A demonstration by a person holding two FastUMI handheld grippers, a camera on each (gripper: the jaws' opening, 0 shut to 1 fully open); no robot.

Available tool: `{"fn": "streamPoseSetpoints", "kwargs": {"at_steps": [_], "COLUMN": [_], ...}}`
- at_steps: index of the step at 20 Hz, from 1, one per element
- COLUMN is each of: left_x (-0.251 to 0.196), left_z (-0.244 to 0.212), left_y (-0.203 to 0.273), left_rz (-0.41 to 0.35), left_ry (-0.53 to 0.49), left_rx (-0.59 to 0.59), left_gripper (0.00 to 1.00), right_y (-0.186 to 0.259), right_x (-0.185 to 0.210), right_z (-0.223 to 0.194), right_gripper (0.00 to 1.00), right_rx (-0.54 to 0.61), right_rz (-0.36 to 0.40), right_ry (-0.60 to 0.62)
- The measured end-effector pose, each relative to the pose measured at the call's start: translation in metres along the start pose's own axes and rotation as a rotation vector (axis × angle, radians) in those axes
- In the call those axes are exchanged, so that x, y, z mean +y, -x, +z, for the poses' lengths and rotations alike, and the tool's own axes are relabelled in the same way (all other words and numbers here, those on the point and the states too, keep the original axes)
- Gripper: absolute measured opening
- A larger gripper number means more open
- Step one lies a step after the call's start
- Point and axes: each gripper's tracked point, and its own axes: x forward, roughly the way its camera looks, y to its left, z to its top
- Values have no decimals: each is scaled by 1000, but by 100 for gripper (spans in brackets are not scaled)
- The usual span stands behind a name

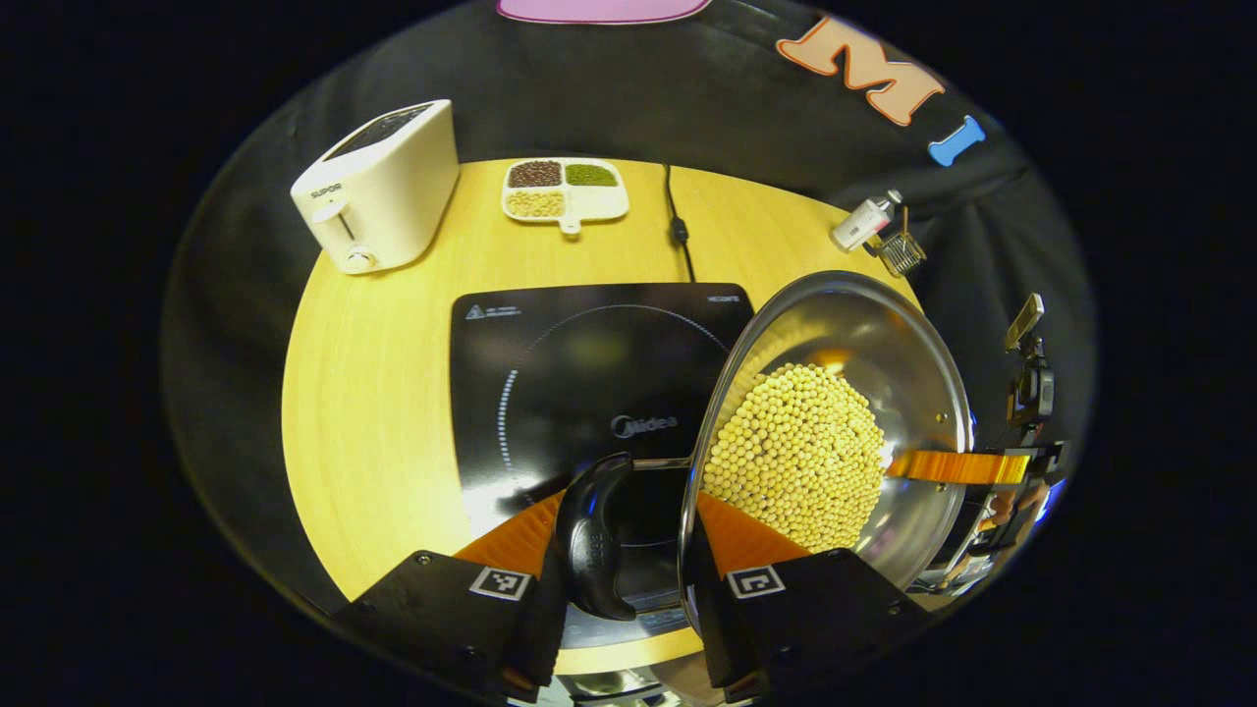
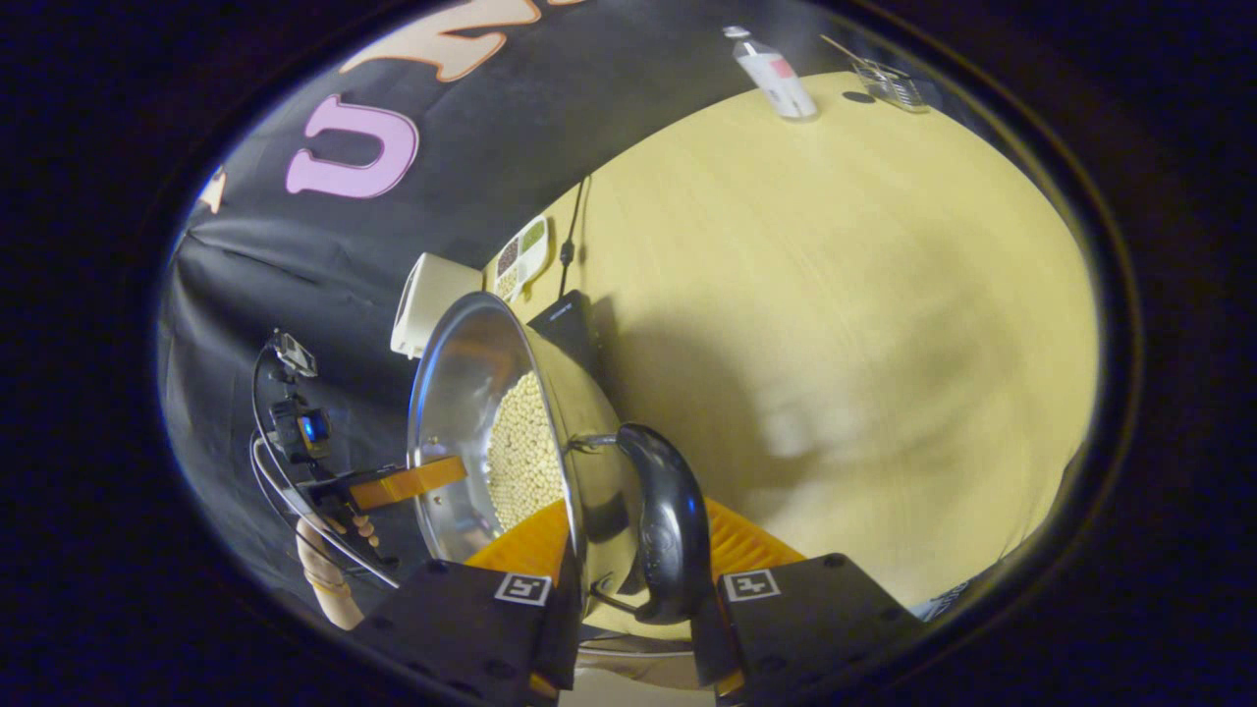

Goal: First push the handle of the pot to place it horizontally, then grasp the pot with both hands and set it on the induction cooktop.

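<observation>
The steel pot (image 1: 864, 393), holding yellow beans (image 1: 795, 457), tilts at the right edge of the black induction cooktop (image 1: 589, 393), apparently lifted; black side handles (image 1: 594, 535) show

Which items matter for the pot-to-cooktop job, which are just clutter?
Job: pot of beans, its black handles, induction cooktop, left tool, right tool.
Clutter: toaster, divided dish, bottle, small wire basket.
</observation>
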Motion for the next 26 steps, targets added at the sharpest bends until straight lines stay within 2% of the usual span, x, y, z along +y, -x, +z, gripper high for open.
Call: {"fn": "streamPoseSetpoints", "kwargs": {"at_steps": [1,2,3,8,16,17,26], "left_x": [9,17,24,54,75,77,100], "left_z": [0,1,2,8,15,16,17], "left_y": [0,-1,0,-6,-19,-19,-21], "left_rz": [1,4,8,27,49,54,102], "left_ry": [0,-1,-1,-5,-26,-32,-47], "left_rx": [-4,-8,-11,-18,-32,-34,-38], "left_gripper": [58,58,58,59,60,60,63], "right_y": [-6,-12,-17,-43,-67,-69,-93], "right_x": [6,11,17,37,43,43,51], "right_z": [0,-2,0,9,18,18,13], "right_gripper": [42,48,42,42,42,48,49], "right_rx": [-1,-3,-7,-28,-54,-56,-47], "right_rz": [1,1,0,2,3,5,35], "right_ry": [-2,1,7,13,13,12,15]}}
